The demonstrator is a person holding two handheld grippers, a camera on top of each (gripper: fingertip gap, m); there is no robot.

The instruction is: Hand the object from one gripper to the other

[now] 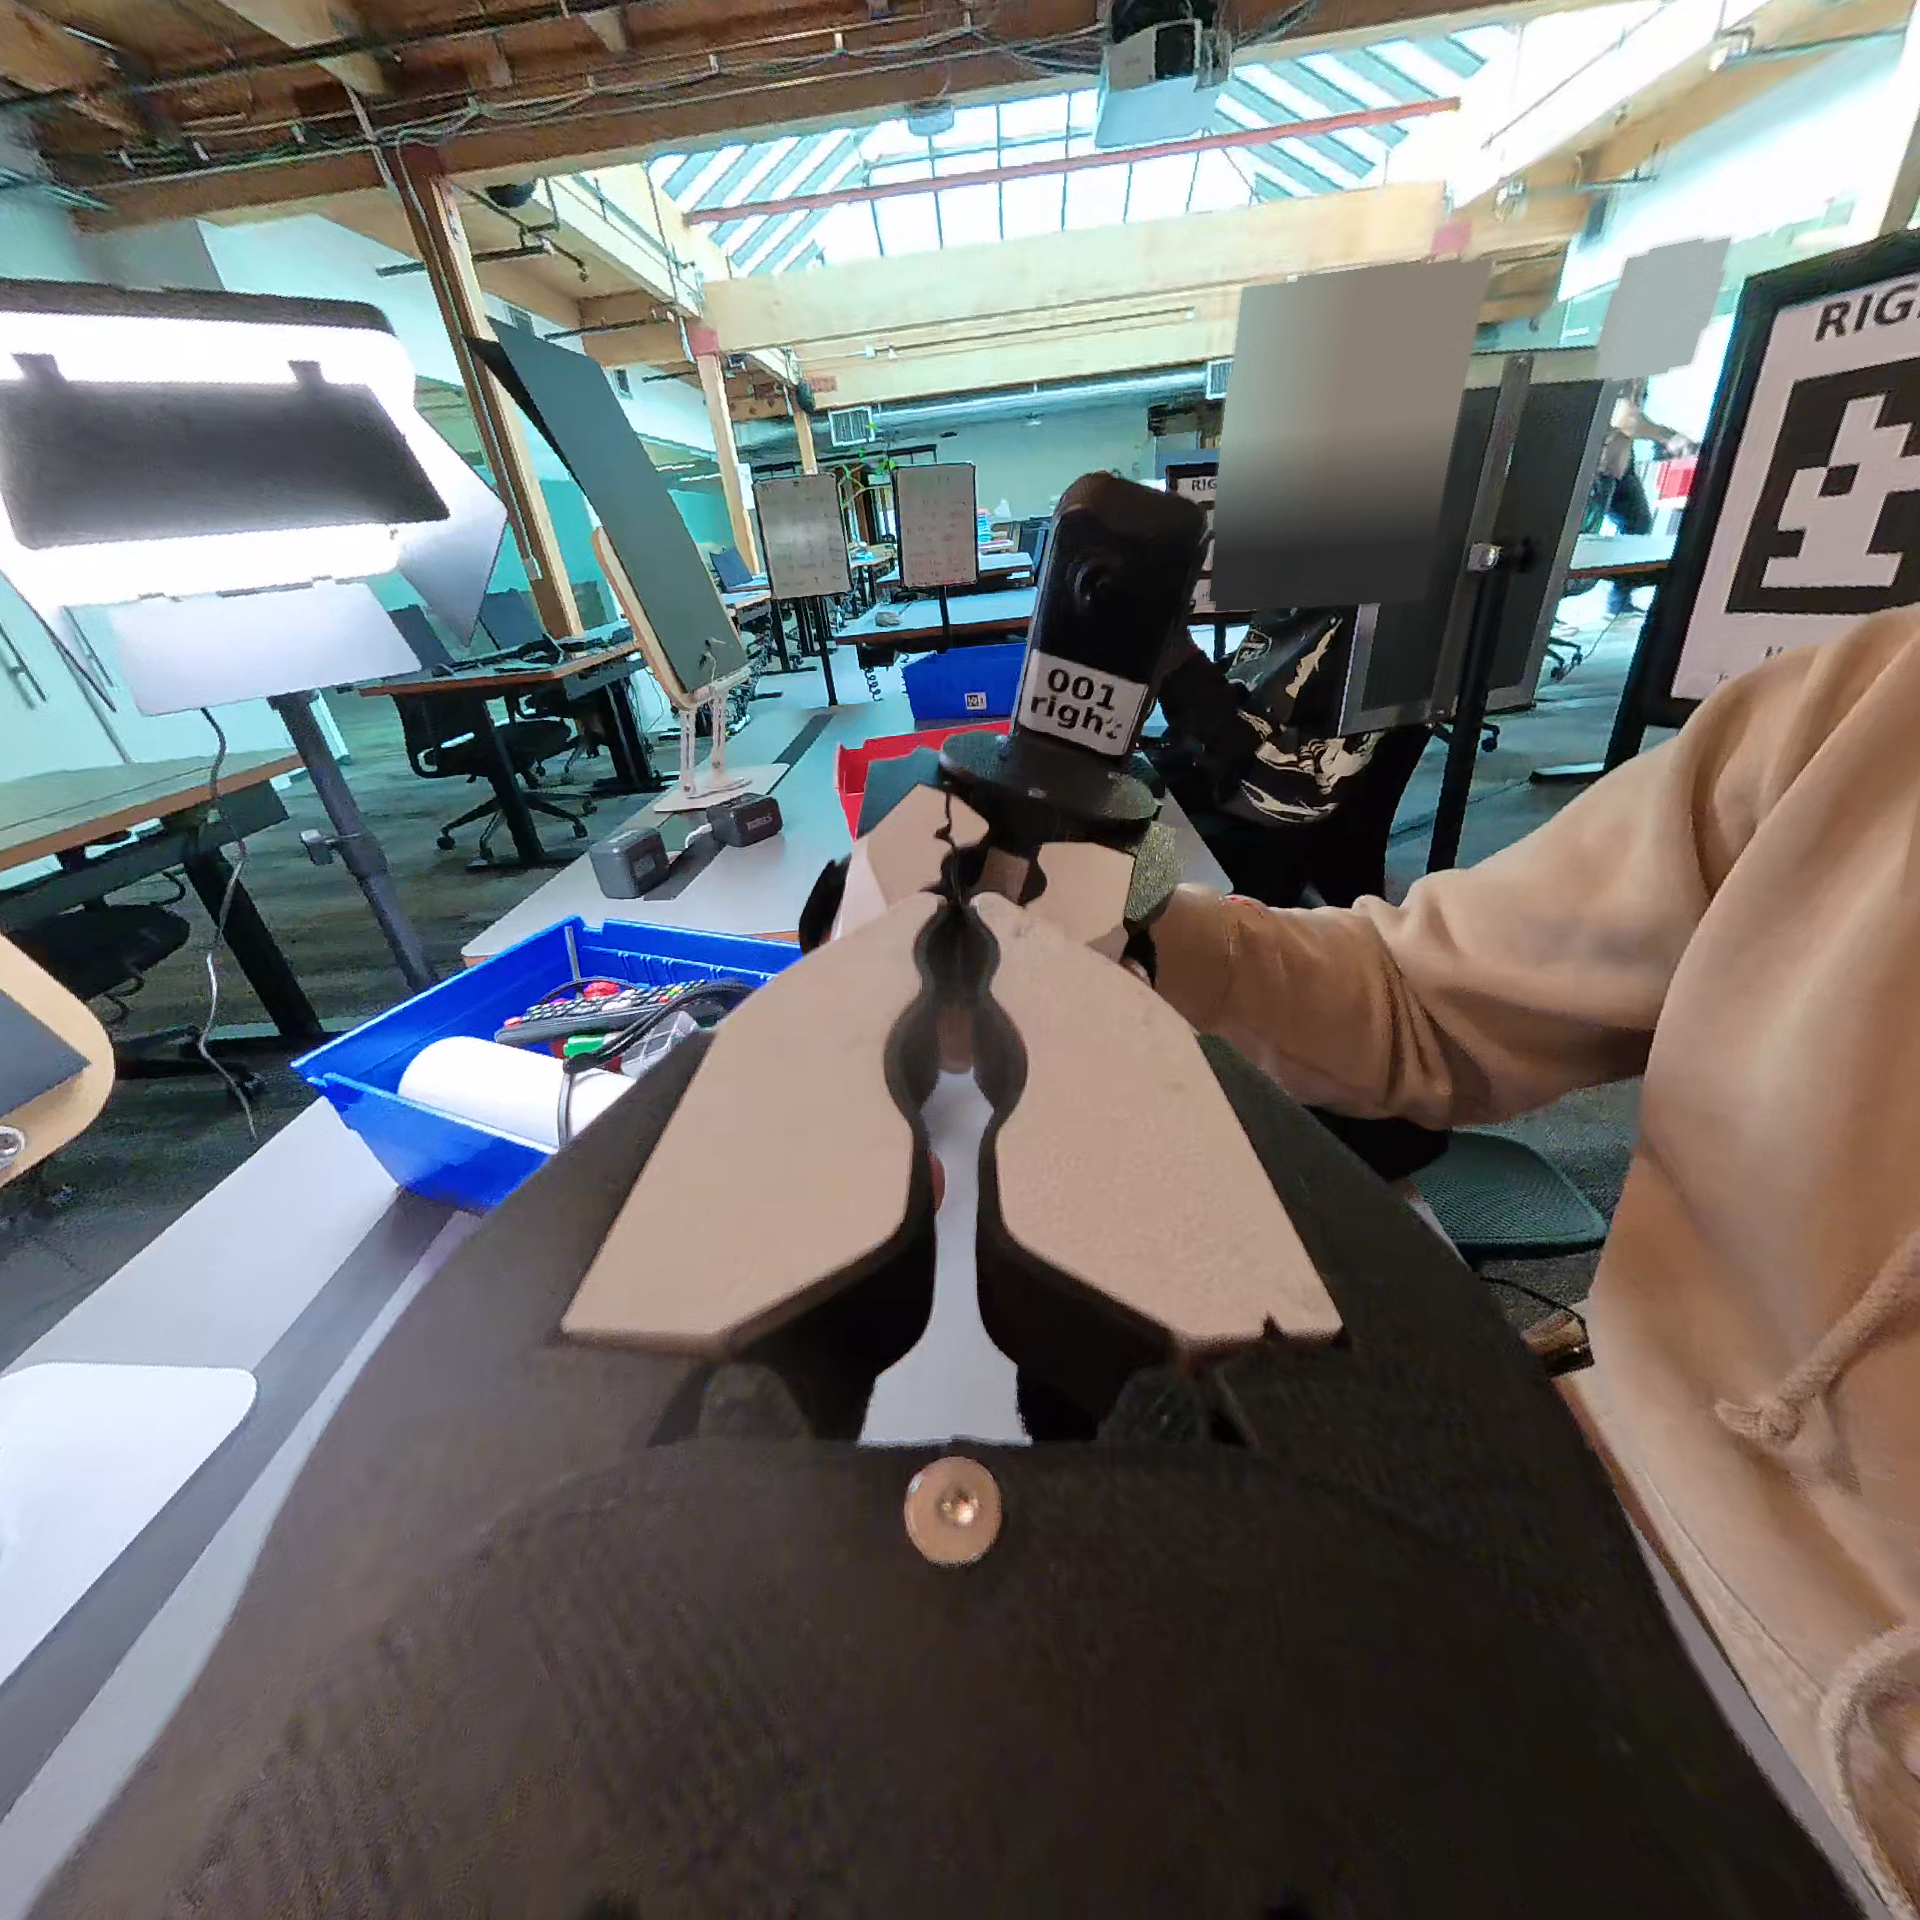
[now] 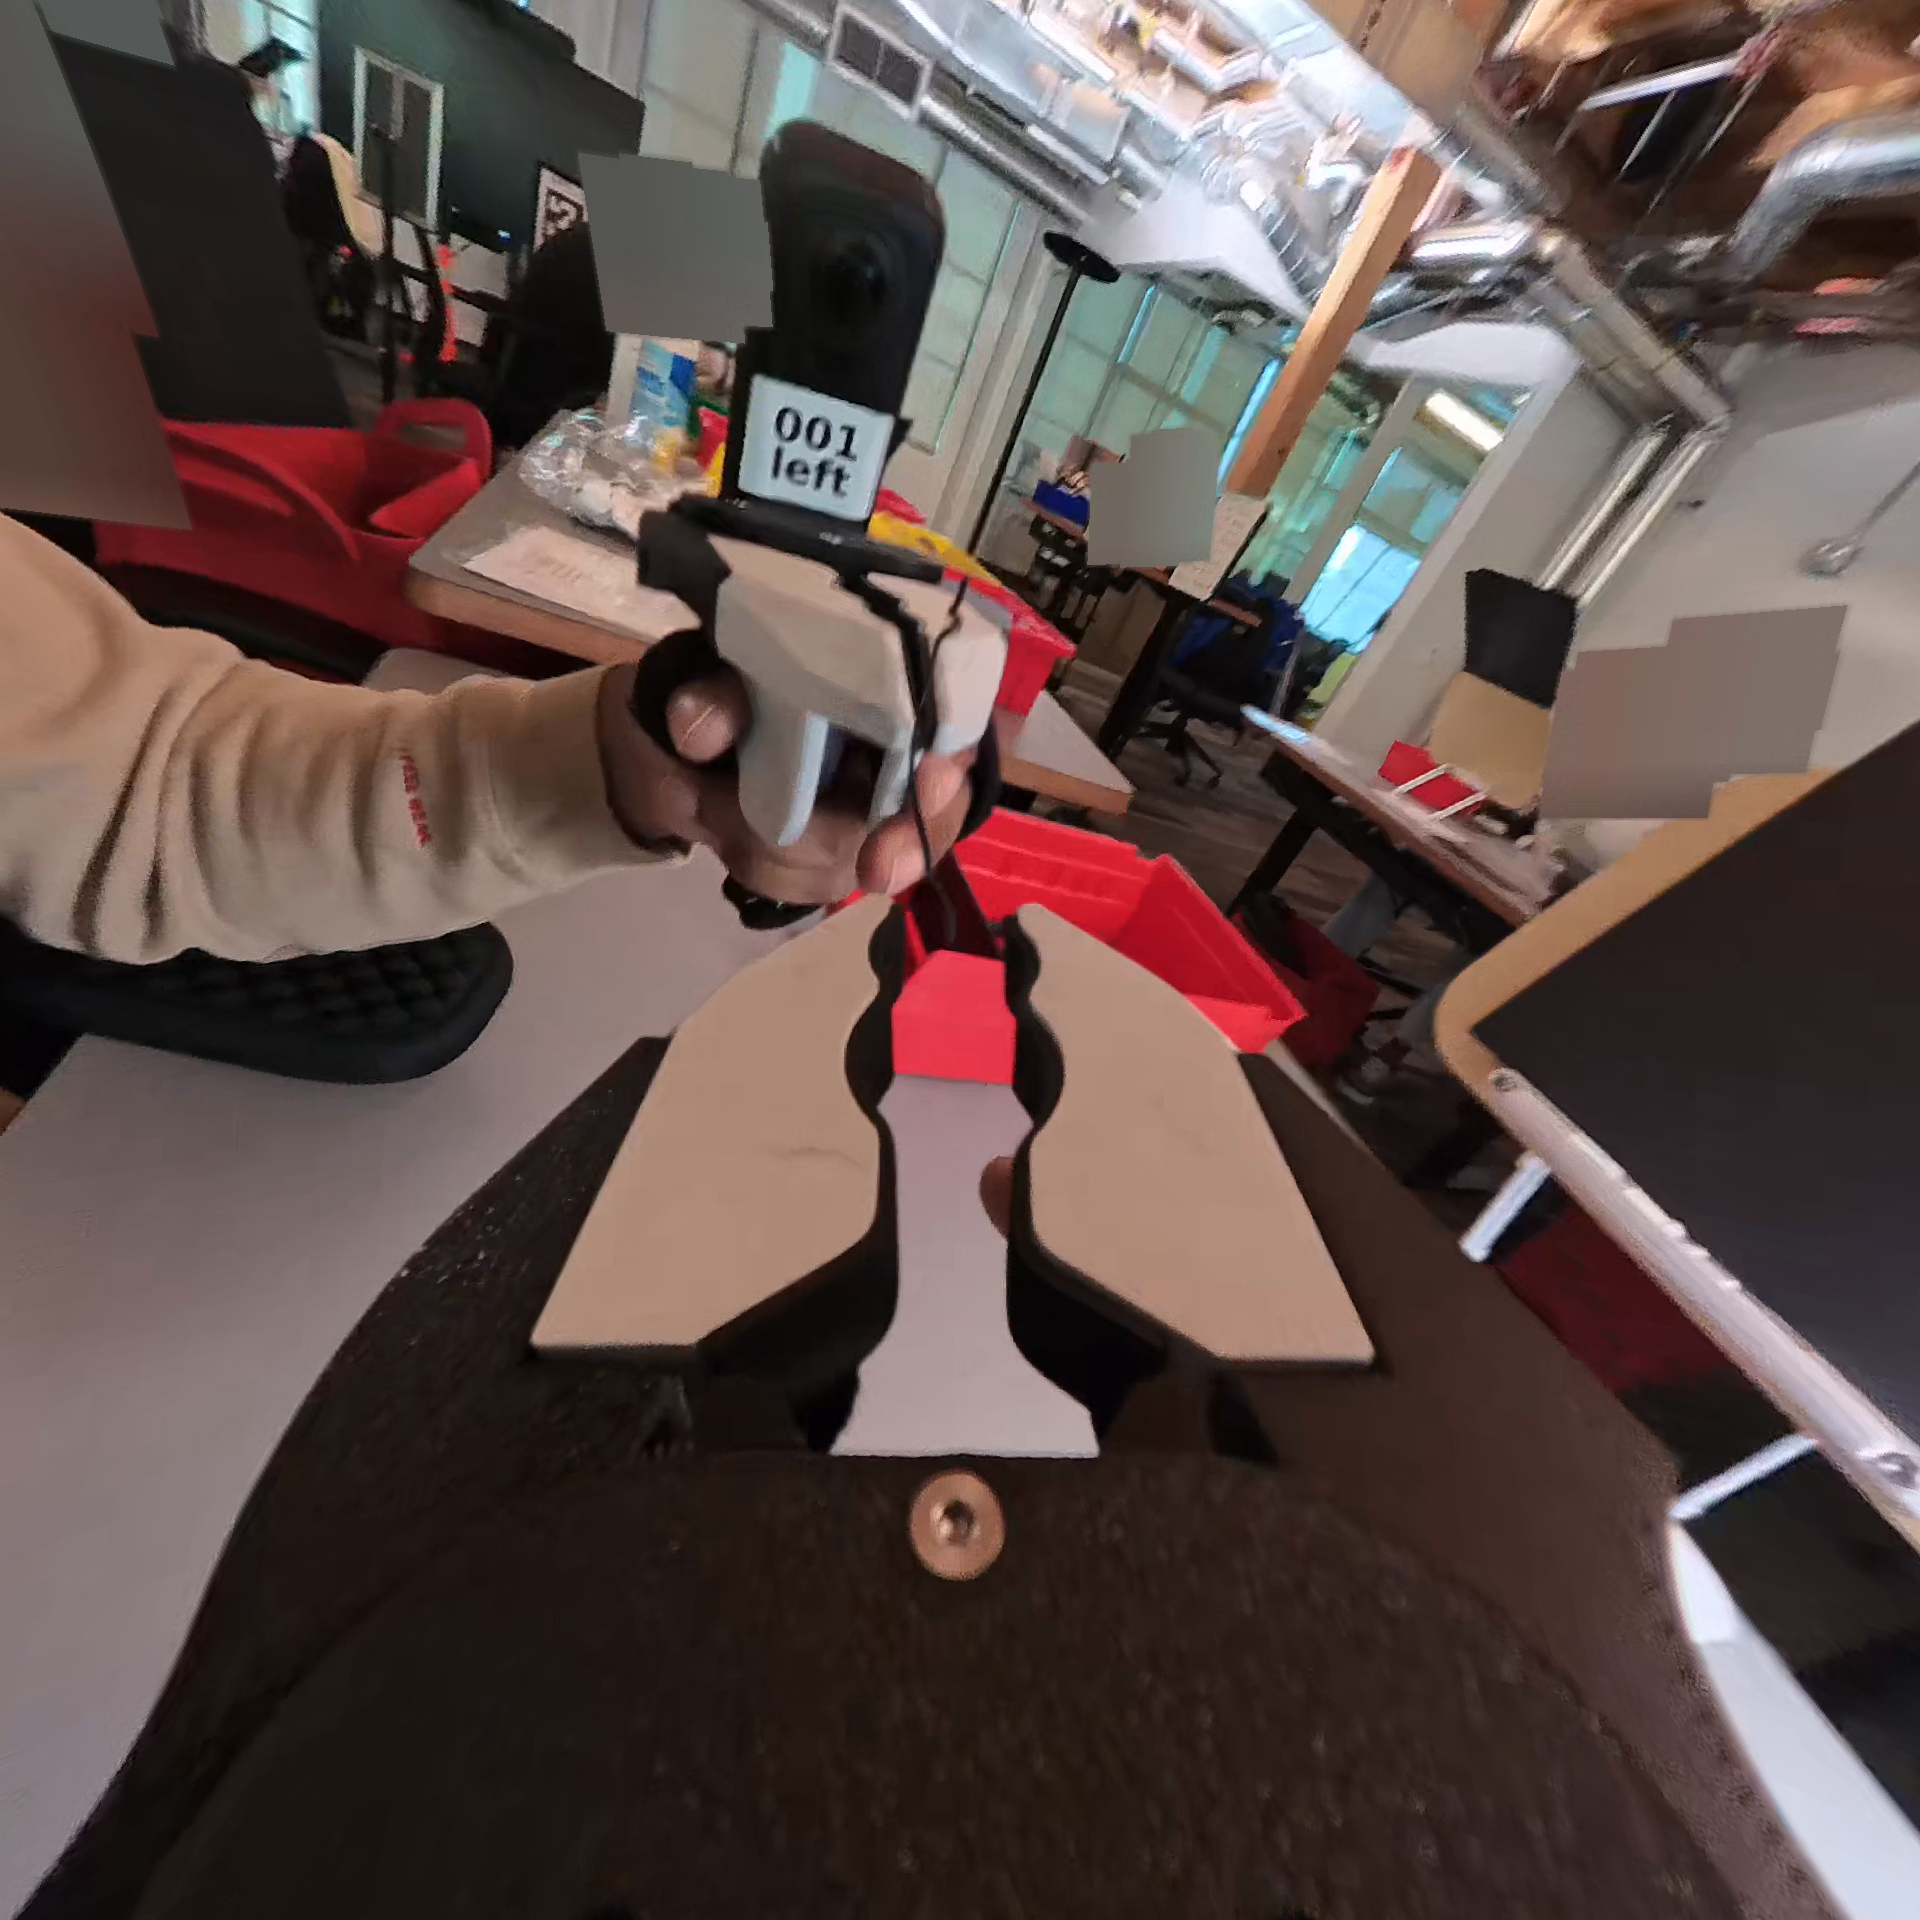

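Note:
A thin black cord (image 1: 948, 842) runs between the two grippers above the grey table (image 1: 208, 1278). My left gripper (image 1: 956, 906) is shut, its fingertips pinching the cord. In the right wrist view the cord (image 2: 928, 831) hangs down from the left gripper (image 2: 904, 717) into the gap of my right gripper (image 2: 956, 925). The right gripper's fingers stand apart and do not press on the cord. In the left wrist view the right gripper (image 1: 987, 868) faces me just beyond my fingertips, with the cord rising between its fingers.
A blue bin (image 1: 457, 1039) holding a remote and a white roll stands to the left. A red bin (image 2: 1143, 935) sits behind the right gripper. A dark framed board (image 2: 1714, 987) leans at the right. A person's beige sleeve (image 1: 1558, 935) reaches in from the side. My two grippers' fingertips are within a few centimetres of each other.

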